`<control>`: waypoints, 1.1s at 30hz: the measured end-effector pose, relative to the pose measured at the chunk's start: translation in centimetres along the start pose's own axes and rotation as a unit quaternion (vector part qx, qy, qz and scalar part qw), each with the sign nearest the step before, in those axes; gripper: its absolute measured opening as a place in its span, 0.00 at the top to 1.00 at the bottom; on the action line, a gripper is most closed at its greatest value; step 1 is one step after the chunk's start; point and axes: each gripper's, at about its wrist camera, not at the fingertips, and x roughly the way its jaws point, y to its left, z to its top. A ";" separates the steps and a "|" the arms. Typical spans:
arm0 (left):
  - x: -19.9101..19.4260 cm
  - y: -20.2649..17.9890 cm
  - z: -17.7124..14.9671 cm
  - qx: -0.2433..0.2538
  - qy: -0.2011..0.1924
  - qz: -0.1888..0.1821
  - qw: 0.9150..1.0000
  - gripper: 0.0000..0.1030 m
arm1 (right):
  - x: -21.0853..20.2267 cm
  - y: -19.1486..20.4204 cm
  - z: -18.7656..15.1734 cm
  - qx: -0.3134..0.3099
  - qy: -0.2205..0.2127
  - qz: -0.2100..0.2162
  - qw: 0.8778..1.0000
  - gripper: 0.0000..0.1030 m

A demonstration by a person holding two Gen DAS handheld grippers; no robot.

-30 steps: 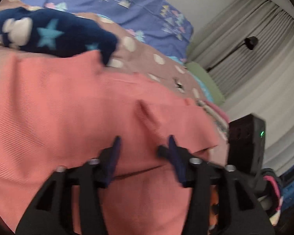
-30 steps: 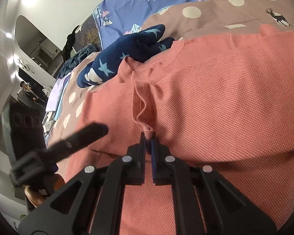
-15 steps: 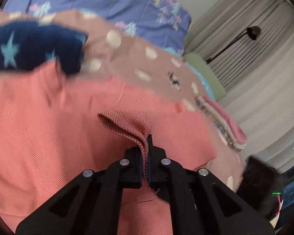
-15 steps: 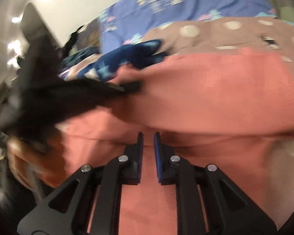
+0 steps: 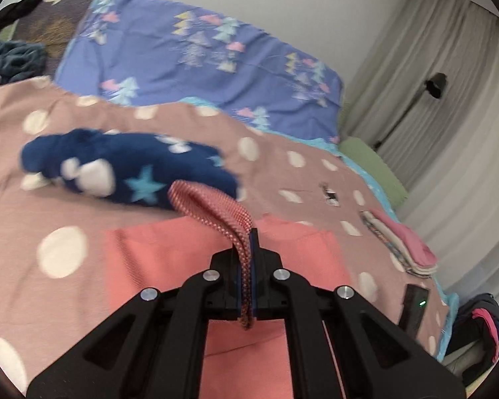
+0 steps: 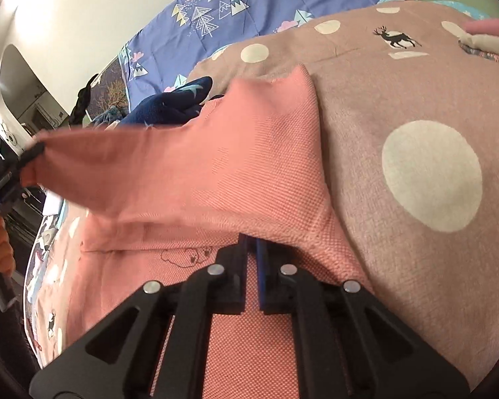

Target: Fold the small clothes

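A salmon-pink knit garment (image 5: 169, 259) lies on a brown spotted blanket (image 5: 60, 259). My left gripper (image 5: 248, 249) is shut on a fold of the garment's edge and holds it lifted. In the right wrist view the garment (image 6: 223, 166) stretches across the frame, and its far corner at the left is held up by the left gripper (image 6: 26, 161). My right gripper (image 6: 252, 249) is shut on the garment's near edge, with the cloth draped over the fingertips.
A navy star-patterned garment (image 5: 123, 169) lies behind the pink one. A stack of folded clothes (image 5: 402, 242) sits at the right on the blanket. A blue patterned quilt (image 5: 199, 53) covers the bed's far side. Curtains and a floor lamp (image 5: 432, 83) stand at the right.
My left gripper closed on the garment's edge and lifted it up and back. My right gripper stayed closed at the near edge. The cloth now hangs stretched between both.
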 end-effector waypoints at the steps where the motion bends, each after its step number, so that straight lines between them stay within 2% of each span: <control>1: -0.3 0.9 -0.1 -0.008 0.002 0.003 1.000 0.97 | -0.1 -0.1 0.0 0.002 0.001 0.002 1.000 0.95; 3: 0.0 2.8 -0.8 -0.023 0.016 0.011 1.000 0.97 | 0.0 -0.2 0.0 0.001 0.001 0.001 1.000 0.95; 5: 1.0 4.5 -2.1 -0.029 0.036 0.042 0.998 0.95 | 0.0 -0.1 0.0 -0.003 0.000 -0.003 1.000 0.95; 6: 1.5 5.1 -2.9 -0.029 0.046 0.056 0.997 0.91 | 0.0 -0.1 0.0 -0.004 -0.001 -0.004 1.000 0.95; 7: 2.2 5.7 -3.5 -0.030 0.059 0.074 0.995 0.82 | 0.0 -0.2 0.1 -0.004 0.000 -0.004 1.000 0.95; 9: 3.0 7.0 -4.7 -0.030 0.071 0.116 0.990 0.69 | -0.1 0.0 -0.1 -0.004 0.000 -0.004 1.000 0.95; 12: 3.5 8.5 -5.8 -0.032 0.072 0.122 0.989 0.64 | -0.2 0.2 -0.2 -0.008 0.000 -0.008 1.000 0.95; 17: 3.2 8.2 -5.6 -0.023 0.055 0.100 0.993 0.64 | -0.4 0.7 -0.6 -0.023 0.001 -0.014 1.000 0.91; 21: 3.6 6.9 -4.8 -0.002 0.039 0.112 0.993 0.65 | -0.4 0.8 -0.7 -0.024 0.002 -0.012 1.000 0.90; 24: 3.4 6.3 -3.8 0.014 0.011 0.115 0.993 0.97 | -0.3 0.8 -0.8 -0.023 0.002 -0.009 1.000 0.89; 27: 2.7 6.5 -3.2 0.001 -0.022 0.107 0.994 0.97 | -0.4 0.8 -0.7 -0.022 0.002 -0.008 1.000 0.89; 29: 2.9 7.1 -3.3 -0.003 -0.017 0.120 0.993 0.96 | -0.4 0.8 -0.7 -0.022 0.002 -0.008 1.000 0.89; 30: 3.1 7.4 -3.5 -0.005 -0.008 0.122 0.993 0.93 | -0.5 0.8 -0.7 -0.021 0.001 -0.006 1.000 0.89; 32: 3.6 8.1 -4.5 -0.011 0.022 0.115 0.993 0.76 | -0.8 0.7 -0.6 -0.020 0.000 -0.004 1.000 0.89; 33: 3.5 8.2 -5.0 -0.011 0.029 0.116 0.993 0.62 | -1.1 0.7 -0.5 -0.021 0.001 -0.004 1.000 0.89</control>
